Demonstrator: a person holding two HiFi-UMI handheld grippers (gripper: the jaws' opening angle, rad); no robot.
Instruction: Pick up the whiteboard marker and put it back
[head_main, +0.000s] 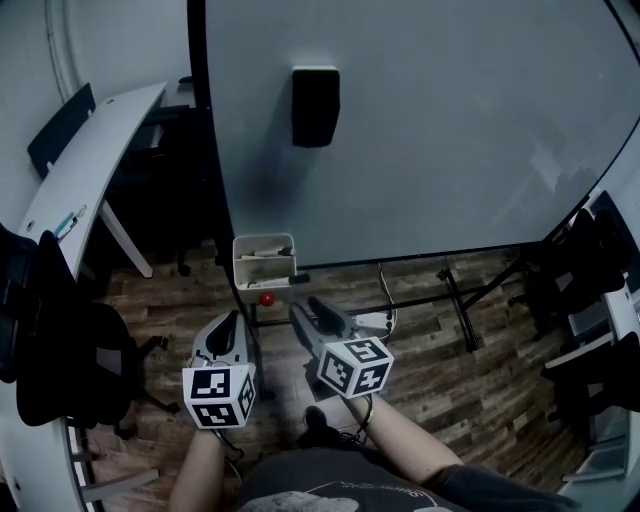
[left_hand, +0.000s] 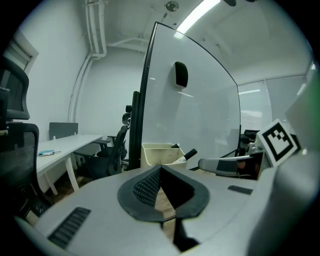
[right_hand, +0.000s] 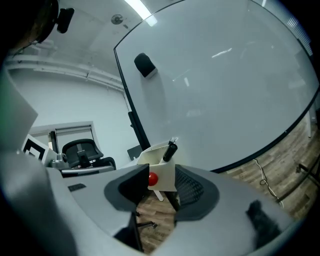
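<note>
whiteboard marker (right_hand: 170, 150) stands tilted in a cream plastic box (right_hand: 159, 161) at the glossy whiteboard's (head_main: 420, 130) lower edge, round red knob (right_hand: 153, 178) just below. black rectangular eraser (head_main: 315, 105) on board. wood-plank floor (head_main: 450, 345). right gripper (right_hand: 161, 185) fingers released, empty; left gripper (left_hand: 160, 172) fingers clenched on nothing.

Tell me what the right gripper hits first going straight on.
Probably the cream marker tray at the lower corner of the whiteboard: it sits ahead between the jaws of the open right gripper, though depth is unclear.
</note>
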